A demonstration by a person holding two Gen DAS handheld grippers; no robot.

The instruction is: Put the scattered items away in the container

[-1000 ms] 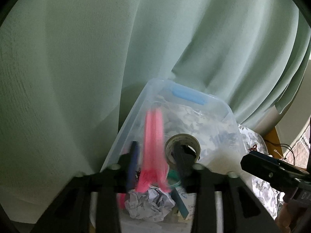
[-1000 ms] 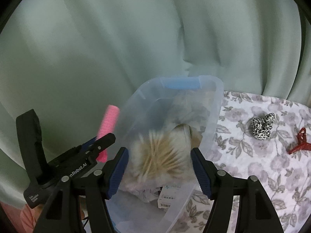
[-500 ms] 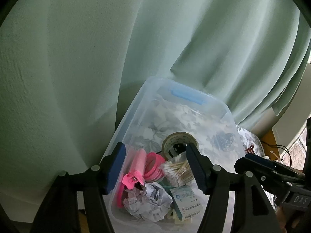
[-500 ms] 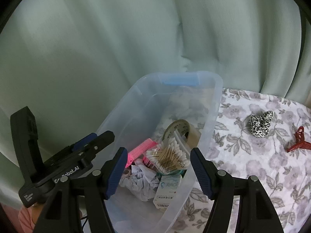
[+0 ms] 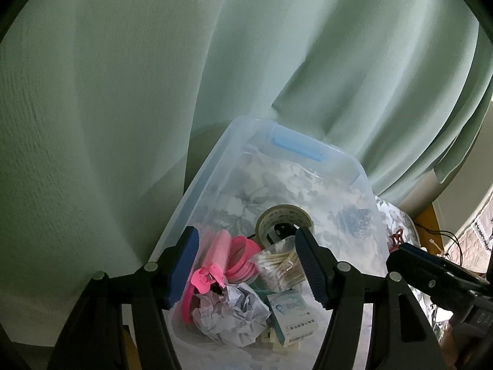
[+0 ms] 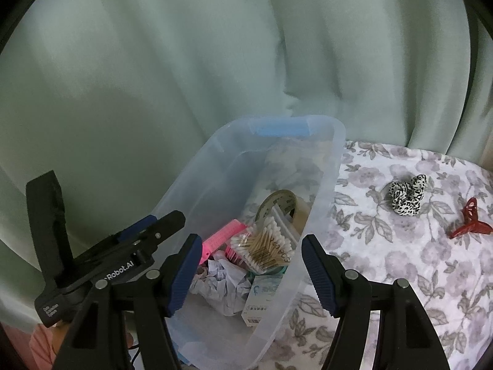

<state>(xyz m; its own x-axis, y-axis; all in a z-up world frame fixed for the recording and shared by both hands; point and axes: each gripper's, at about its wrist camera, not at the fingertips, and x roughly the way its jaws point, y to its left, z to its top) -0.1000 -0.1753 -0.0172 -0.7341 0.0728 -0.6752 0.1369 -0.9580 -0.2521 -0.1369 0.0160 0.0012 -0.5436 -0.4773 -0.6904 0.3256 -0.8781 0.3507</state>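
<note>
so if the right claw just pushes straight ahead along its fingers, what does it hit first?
Probably the pack of cotton swabs in the clear bin, centred between the open right claw; depth is unclear.

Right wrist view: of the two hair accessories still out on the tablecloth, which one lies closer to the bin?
The leopard-print scrunchie. It sits between the clear bin and the red claw clip, which lies farther right.

Translucent plastic container, smooth and faintly glossy — blue plastic handle. Crumpled paper, matt and creased. Glossy pink plastic bangles. Printed floral tablecloth, soft and matt — behind, a matt green cloth curtain.
</note>
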